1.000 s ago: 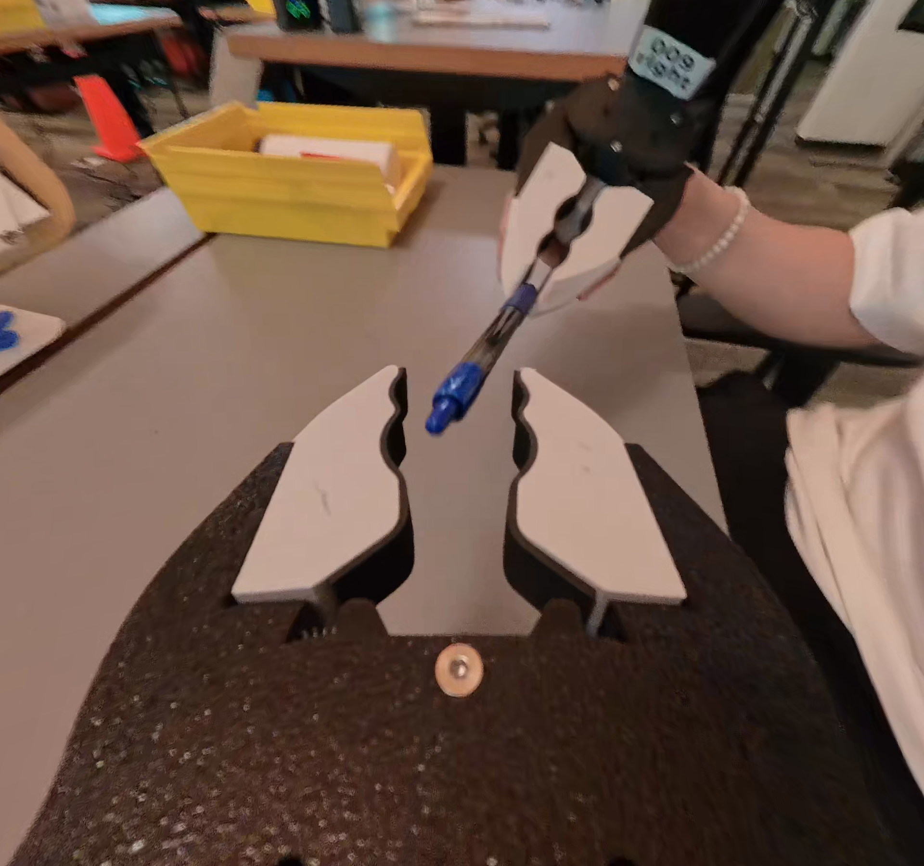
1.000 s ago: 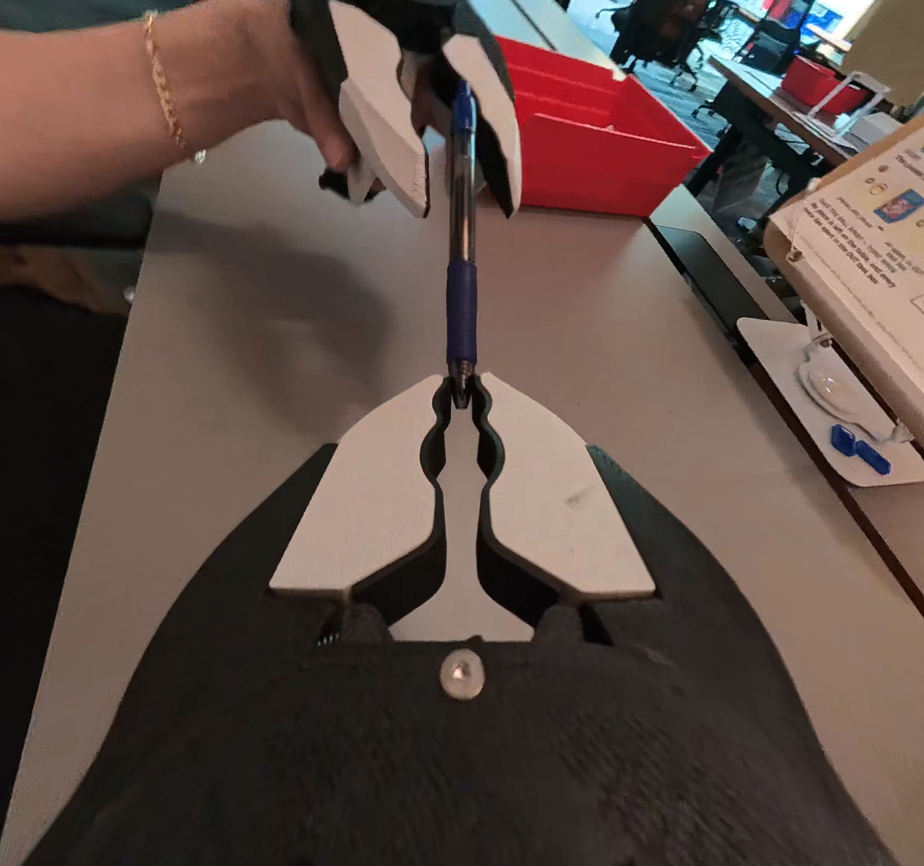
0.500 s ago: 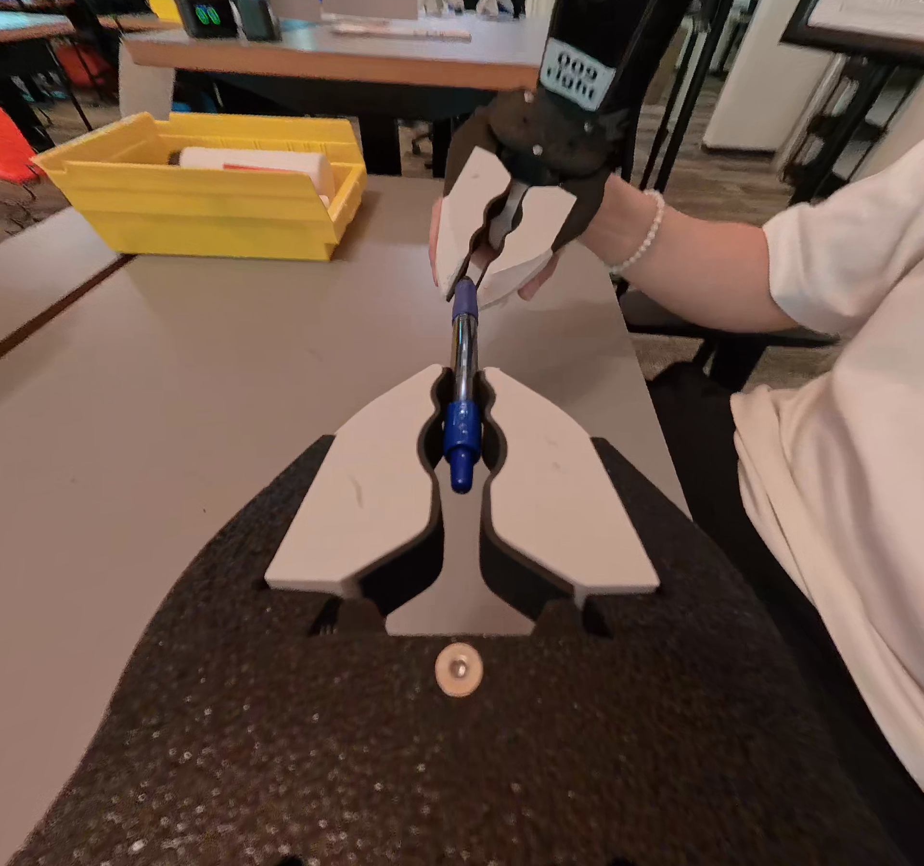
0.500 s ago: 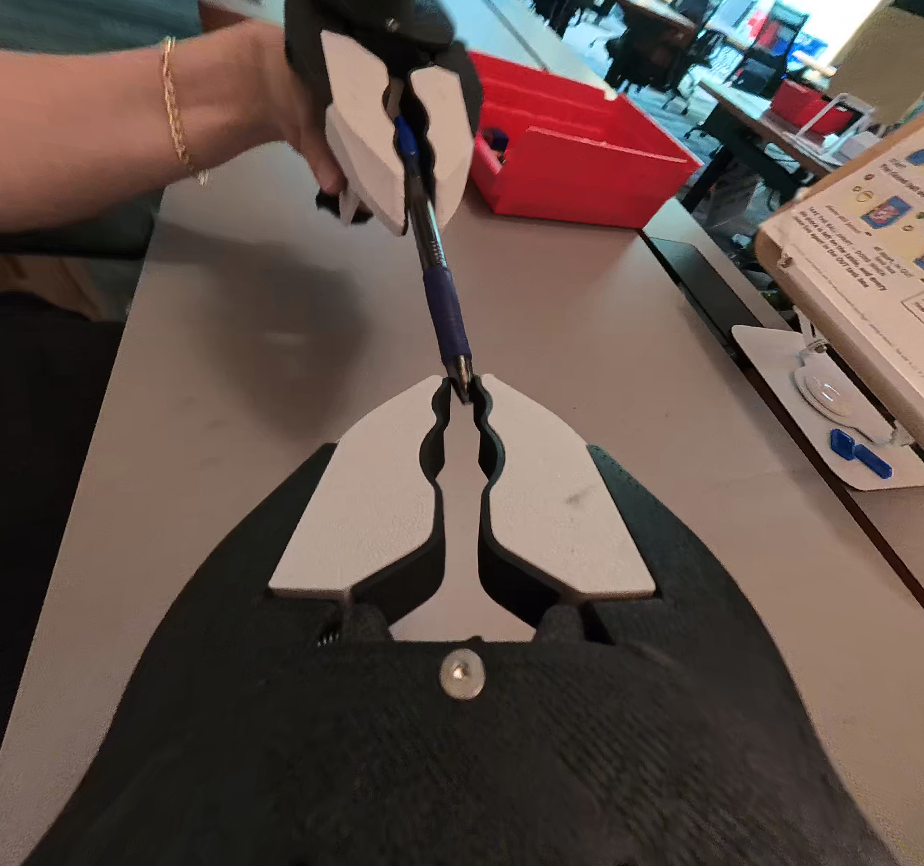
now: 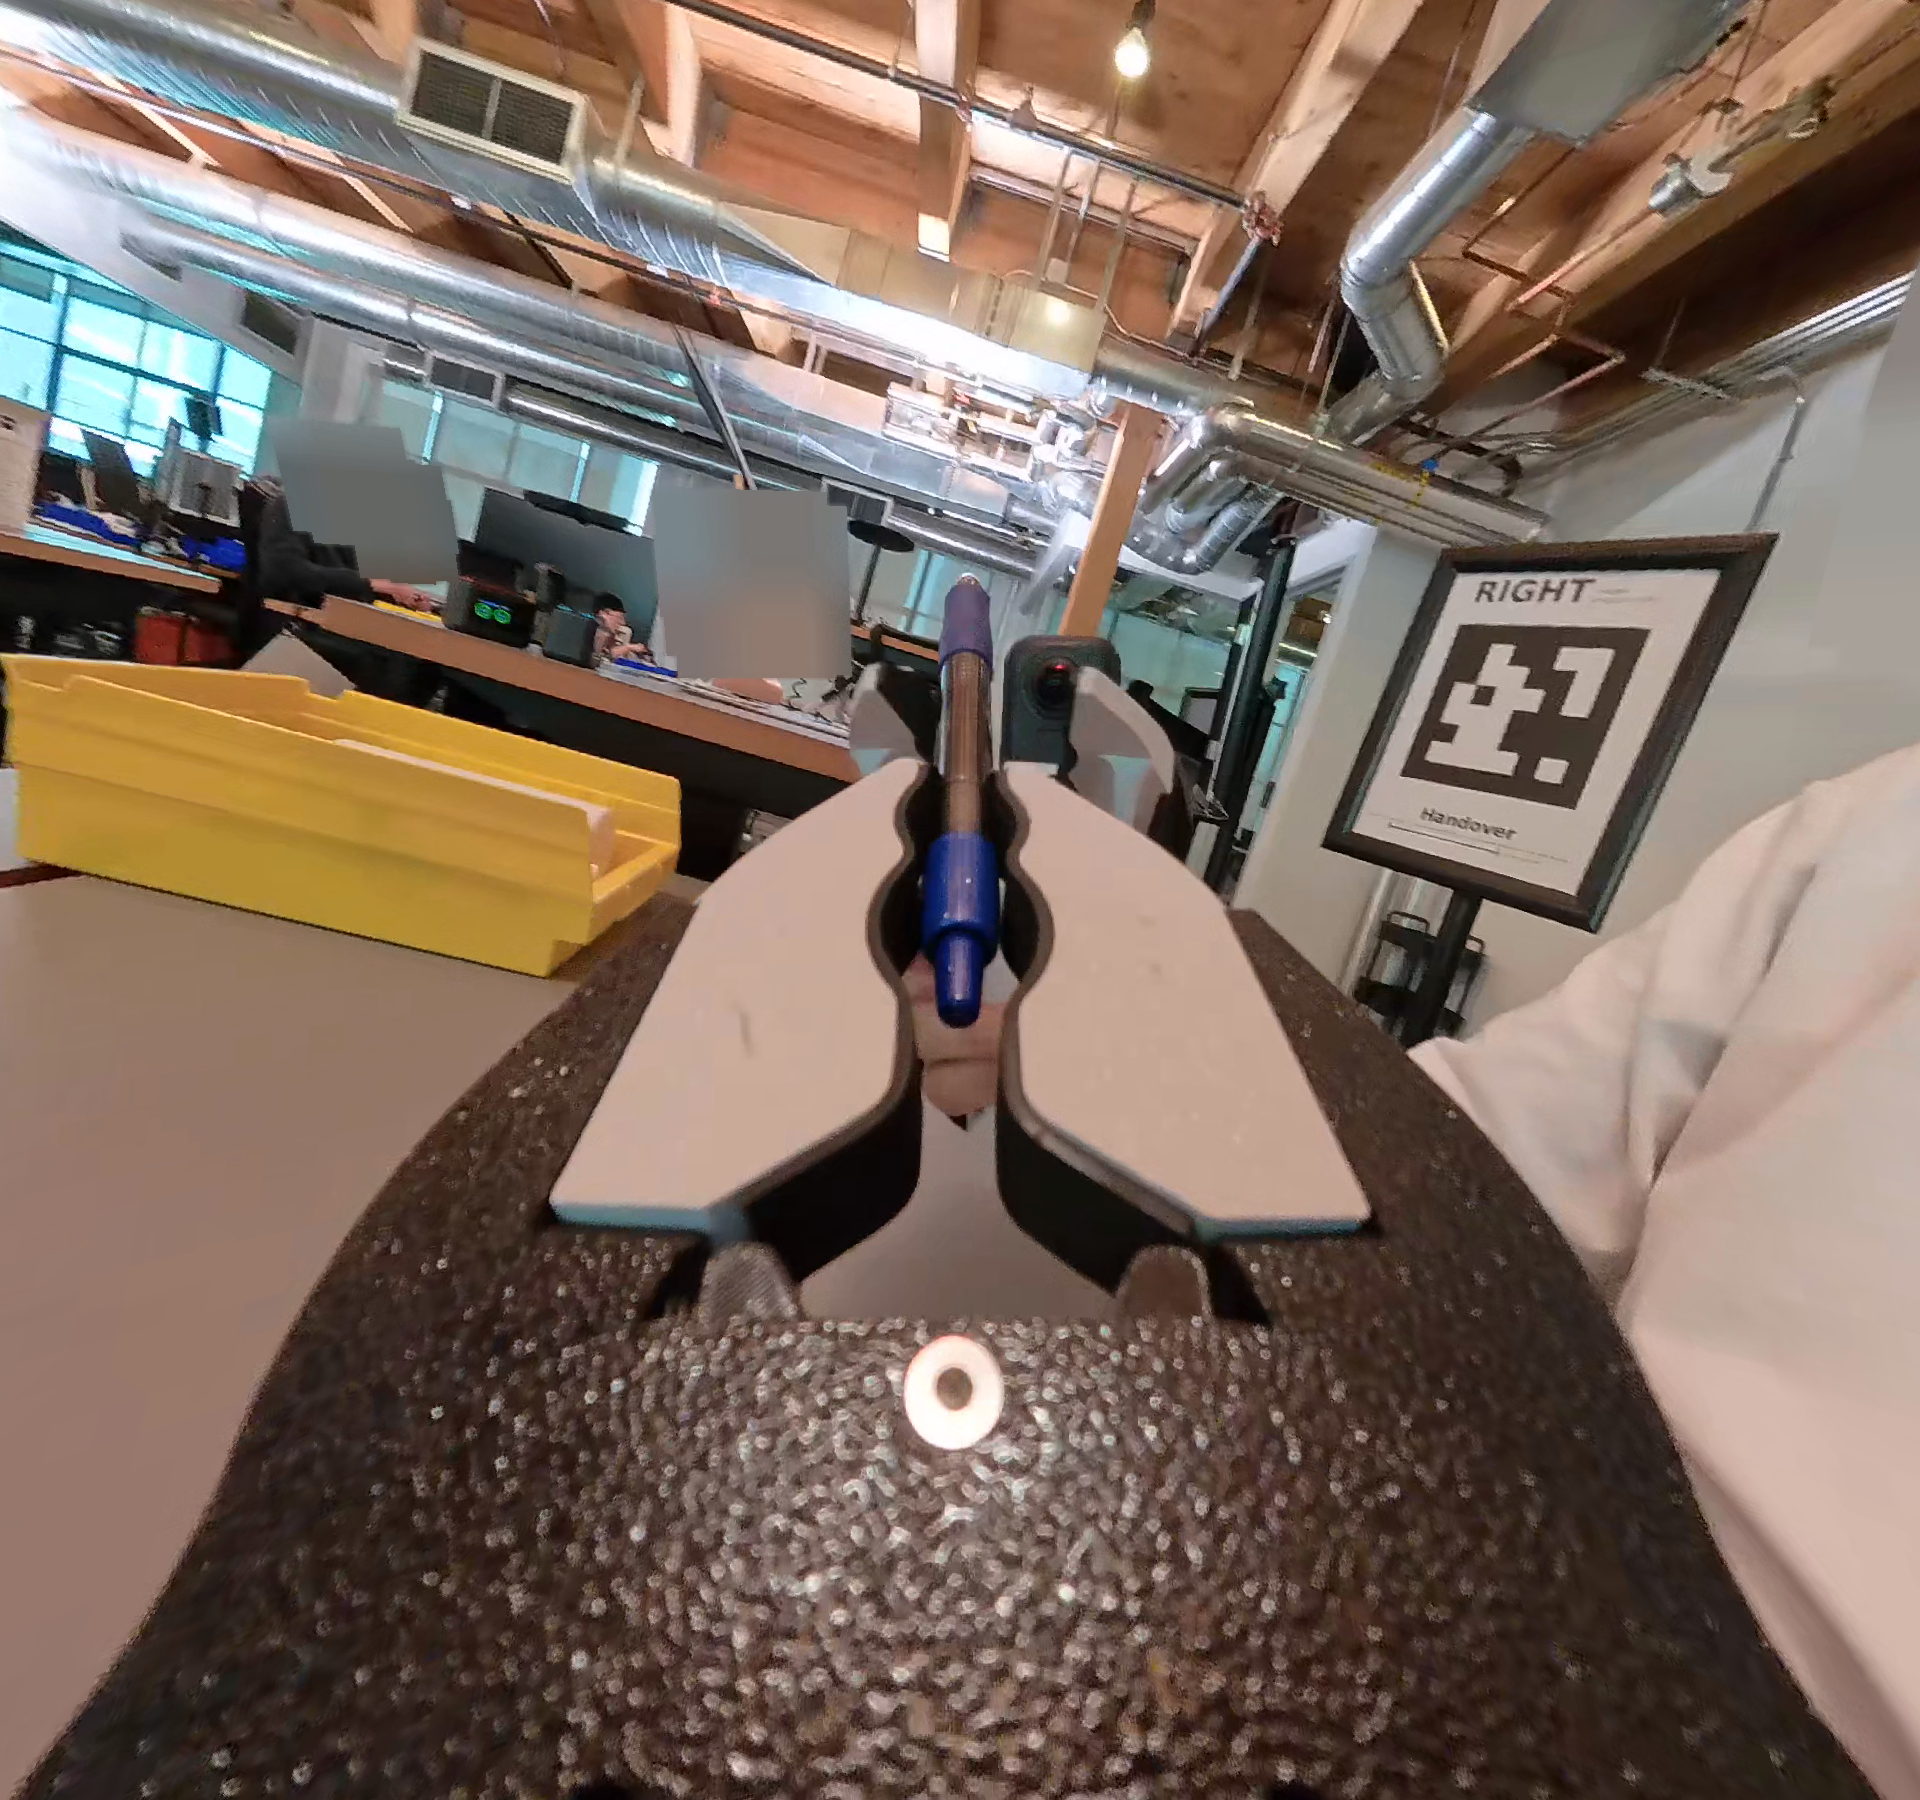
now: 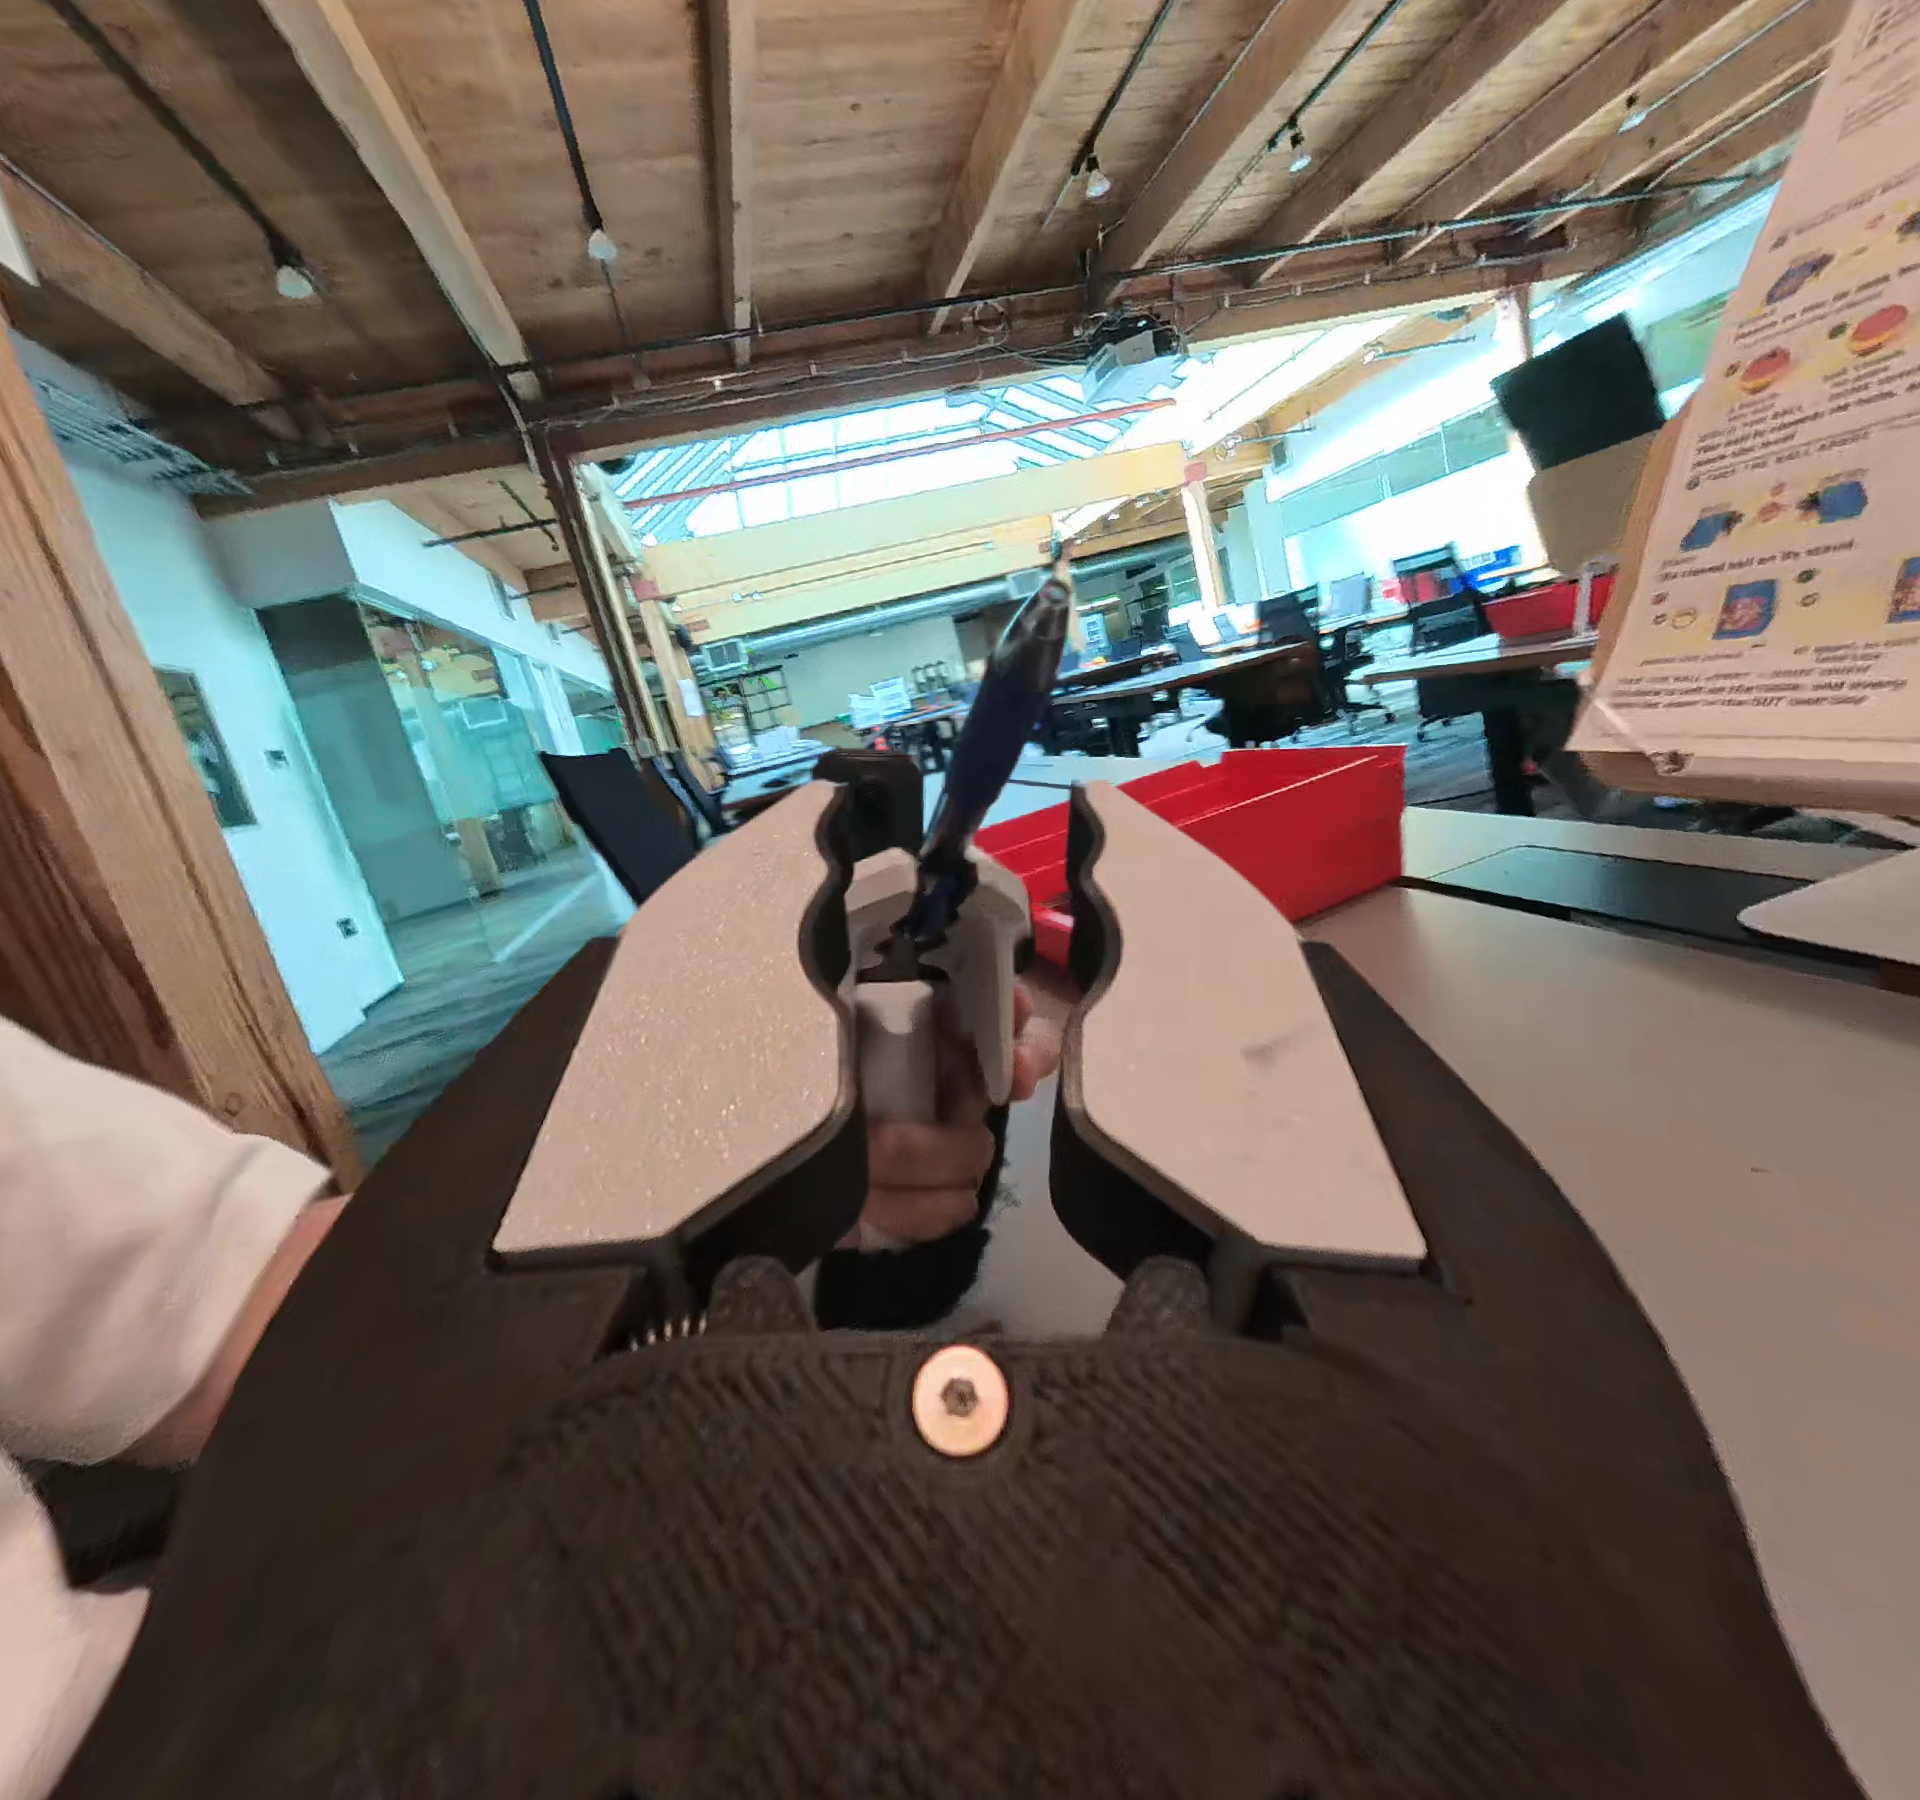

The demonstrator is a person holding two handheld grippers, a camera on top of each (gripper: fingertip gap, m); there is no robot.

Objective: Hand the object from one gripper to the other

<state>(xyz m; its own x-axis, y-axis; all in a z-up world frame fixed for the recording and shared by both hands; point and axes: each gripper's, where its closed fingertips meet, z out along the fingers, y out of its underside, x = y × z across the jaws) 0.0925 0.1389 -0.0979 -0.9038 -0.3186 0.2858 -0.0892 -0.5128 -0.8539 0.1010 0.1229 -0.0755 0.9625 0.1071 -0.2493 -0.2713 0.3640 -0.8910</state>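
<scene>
Left gripper (image 5: 961,815), jaws closed on the blue pen (image 5: 958,877) near its clicker end, the barrel pointing up and away so the pen is carried clear of the bench (image 5: 208,1075). Right gripper (image 6: 951,846), jaws parted and empty; the handover looks complete. Beyond, a yellow bin (image 5: 312,815) holds a white block; a red bin (image 6: 1247,825) stands farther off, contents hidden.

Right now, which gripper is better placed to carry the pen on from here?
Left. The left gripper has its jaws shut on the pen at the blue clicker end, pen pointing up. The right gripper is open and empty, clear of the pen, so it would have to regrasp first.
</scene>
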